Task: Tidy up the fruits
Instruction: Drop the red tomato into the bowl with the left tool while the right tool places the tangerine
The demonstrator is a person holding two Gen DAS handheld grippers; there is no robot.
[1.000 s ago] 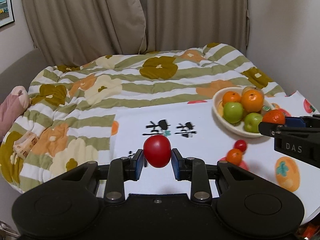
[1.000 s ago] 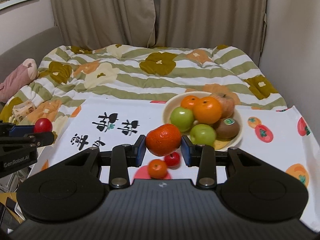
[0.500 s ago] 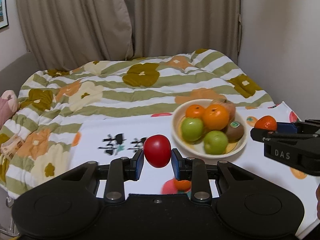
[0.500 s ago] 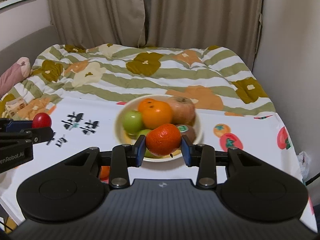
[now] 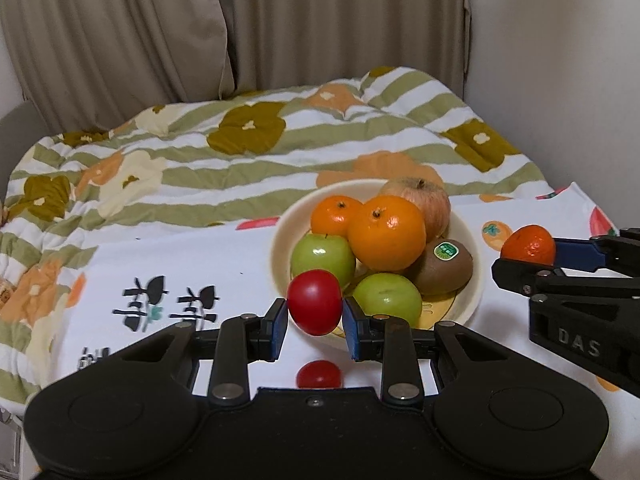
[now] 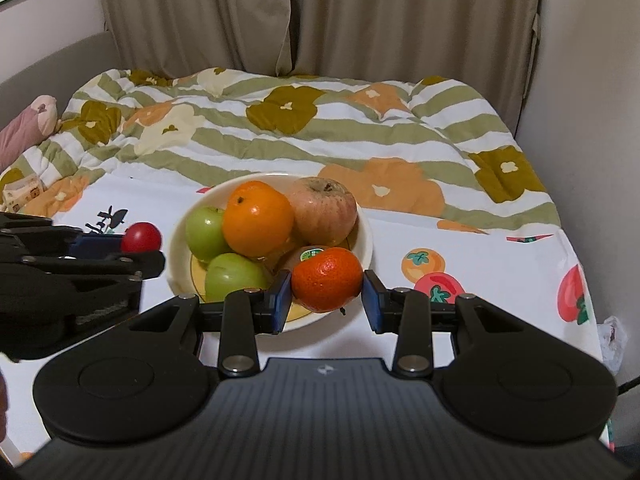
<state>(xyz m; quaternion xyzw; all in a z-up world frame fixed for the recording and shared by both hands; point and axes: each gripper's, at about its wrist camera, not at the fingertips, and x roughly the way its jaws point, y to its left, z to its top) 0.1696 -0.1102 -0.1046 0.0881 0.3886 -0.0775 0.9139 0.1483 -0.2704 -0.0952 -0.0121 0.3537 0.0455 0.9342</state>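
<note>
My left gripper [image 5: 315, 318] is shut on a small red tomato [image 5: 315, 301], held just in front of the cream bowl [image 5: 468, 276]. My right gripper [image 6: 326, 298] is shut on a mandarin [image 6: 327, 278], held over the near rim of the bowl [image 6: 362, 220]. The bowl holds two green apples [image 5: 323, 258], an orange [image 5: 386, 232], a smaller mandarin, a reddish apple [image 6: 324, 208] and a kiwi [image 5: 446, 266]. From the left wrist view the right gripper [image 5: 528, 250] stands to the right of the bowl; from the right wrist view the left gripper [image 6: 140, 240] stands at the bowl's left.
A second small red tomato [image 5: 319, 374] lies on the white fruit-print cloth [image 5: 200, 264] just under my left gripper. Behind the bowl spreads a striped floral quilt [image 6: 280, 120], with curtains and a wall at the right. A pink plush [image 6: 24, 132] lies far left.
Both grippers have moved toward the bowl, each still holding its fruit; the bowl has grown larger and closer in both views. The small orange fruit on the cloth has dropped out of view.
</note>
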